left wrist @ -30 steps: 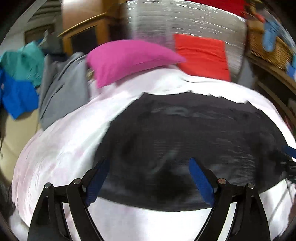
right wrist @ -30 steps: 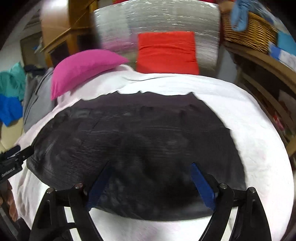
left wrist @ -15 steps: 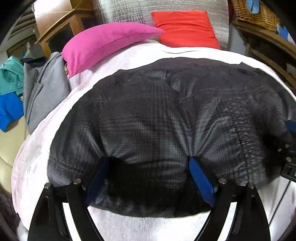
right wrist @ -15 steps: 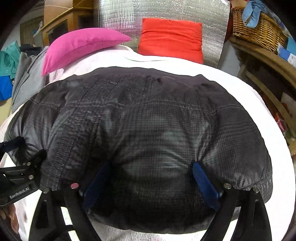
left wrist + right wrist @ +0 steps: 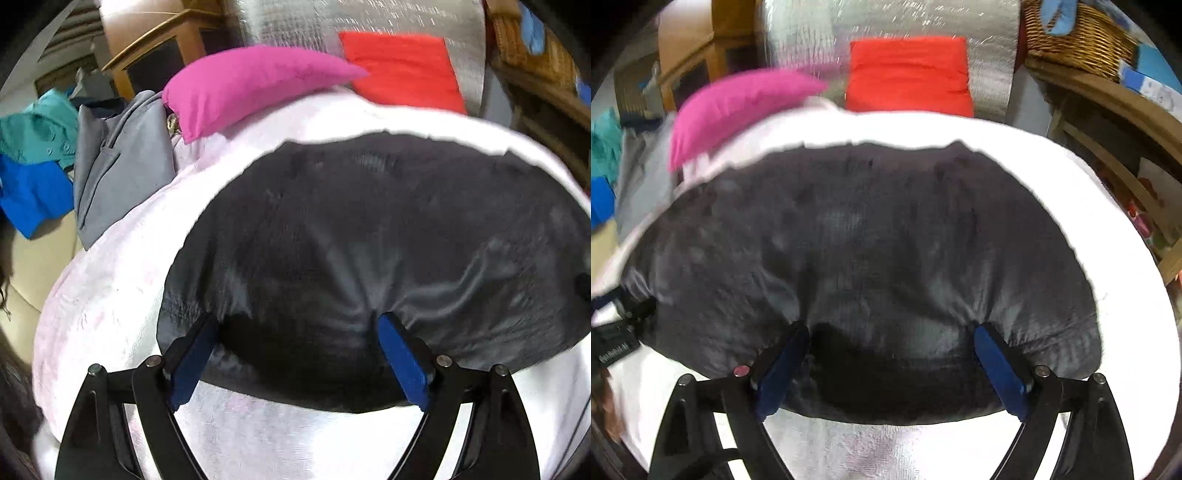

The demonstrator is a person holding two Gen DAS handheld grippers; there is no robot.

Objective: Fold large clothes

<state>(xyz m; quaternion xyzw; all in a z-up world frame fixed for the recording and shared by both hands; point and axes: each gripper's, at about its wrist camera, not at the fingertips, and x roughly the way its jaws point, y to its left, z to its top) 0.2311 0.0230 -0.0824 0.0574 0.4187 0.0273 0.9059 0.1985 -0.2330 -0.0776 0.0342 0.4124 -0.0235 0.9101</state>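
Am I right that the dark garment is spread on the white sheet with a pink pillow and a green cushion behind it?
Not quite: the cushion is red, not green, as the right wrist view shows. The rest holds: the dark garment lies on the white sheet, with the pink pillow behind it.

The garment (image 5: pixel 369 240) is dark grey cloth, thin and synthetic-looking, with a fine grid weave and a faint sheen along its creases. The bed (image 5: pixel 122 295) under it has a pale, matt cover with a slightly napped, towel-like texture. The pink pillow (image 5: pixel 251 85) and red pillow (image 5: pixel 908 74) are plain matt cloth. Behind them the headboard (image 5: pixel 886 26) is silvery, quilted and glossy, catching the light in specks. The basket (image 5: pixel 1078 40) is woven wicker, rough and brown. The cabinet (image 5: pixel 159 59) is smooth wood. The fingers (image 5: pixel 997 373) carry matt blue pads on black plastic arms with small metal rivets.
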